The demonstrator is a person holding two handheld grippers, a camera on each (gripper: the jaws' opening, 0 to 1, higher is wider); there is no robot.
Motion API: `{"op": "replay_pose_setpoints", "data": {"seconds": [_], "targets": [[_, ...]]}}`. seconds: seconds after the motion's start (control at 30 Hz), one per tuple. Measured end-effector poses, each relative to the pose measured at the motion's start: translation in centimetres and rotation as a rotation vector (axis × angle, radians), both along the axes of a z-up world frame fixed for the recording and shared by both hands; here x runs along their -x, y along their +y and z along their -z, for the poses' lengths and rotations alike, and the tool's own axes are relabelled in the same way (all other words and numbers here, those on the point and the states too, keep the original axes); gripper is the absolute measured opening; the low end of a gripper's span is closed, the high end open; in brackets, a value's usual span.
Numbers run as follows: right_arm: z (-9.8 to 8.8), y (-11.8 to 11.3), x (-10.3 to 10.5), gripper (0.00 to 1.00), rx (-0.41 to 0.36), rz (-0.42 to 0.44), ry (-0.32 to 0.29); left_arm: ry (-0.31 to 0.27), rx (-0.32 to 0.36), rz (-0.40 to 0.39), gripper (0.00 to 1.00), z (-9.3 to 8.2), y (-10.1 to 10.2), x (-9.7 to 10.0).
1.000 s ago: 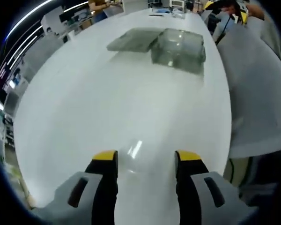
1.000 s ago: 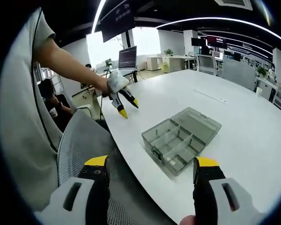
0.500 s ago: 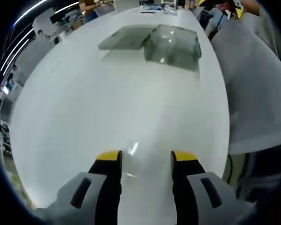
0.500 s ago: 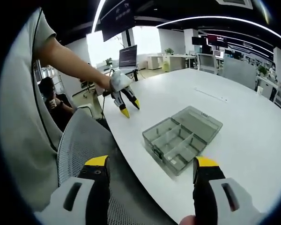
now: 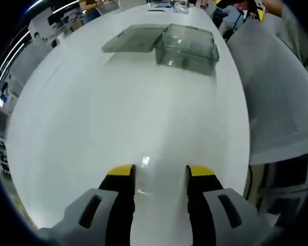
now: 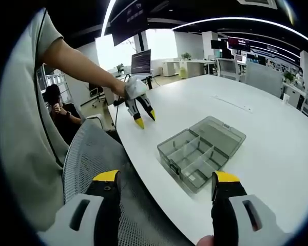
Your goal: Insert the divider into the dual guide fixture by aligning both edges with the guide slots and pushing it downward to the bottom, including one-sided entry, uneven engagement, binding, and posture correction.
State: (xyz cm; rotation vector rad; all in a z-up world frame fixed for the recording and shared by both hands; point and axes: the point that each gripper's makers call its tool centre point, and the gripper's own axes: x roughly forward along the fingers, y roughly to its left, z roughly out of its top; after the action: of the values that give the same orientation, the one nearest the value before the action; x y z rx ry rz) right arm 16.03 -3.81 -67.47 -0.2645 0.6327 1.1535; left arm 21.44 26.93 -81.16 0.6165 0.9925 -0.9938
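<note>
A large white table [image 6: 277, 148] carried 1 clear grey compartment box [image 6: 200, 154], its lid folded open flat beside it on the tabletop. A small dark object [image 6: 231, 105] lay farther along the surface.

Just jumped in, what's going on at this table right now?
A person holds a gripper in each hand over a white table. The left gripper hangs above the table near its edge, open and empty. The right gripper is open too, held back over a mesh chair. The clear compartment box lies open on the table, untouched. No loose divider can be made out.
</note>
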Motion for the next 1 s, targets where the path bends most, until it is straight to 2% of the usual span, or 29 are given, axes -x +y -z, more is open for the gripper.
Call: {"op": "replay_pose_setpoints", "data": {"seconds": [0.37, 0.77, 1.0], "targets": [[-0.1, 0.0, -0.3, 0.7, -0.004, 0.003, 0.0, 0.039, -0.007, 0.021, 0.36, -0.5, -0.1, 0.4], [-0.2, 0.0, -0.5, 0.7, -0.001, 0.002, -0.003, 0.037, -0.058, 0.11, 0.33, -0.7, -0.1, 1.0], [-0.4, -0.1, -0.6, 0.69, -0.001, 0.002, -0.009, 0.042, -0.073, 0.124, 0.31, -0.8, -0.1, 0.9]]}}
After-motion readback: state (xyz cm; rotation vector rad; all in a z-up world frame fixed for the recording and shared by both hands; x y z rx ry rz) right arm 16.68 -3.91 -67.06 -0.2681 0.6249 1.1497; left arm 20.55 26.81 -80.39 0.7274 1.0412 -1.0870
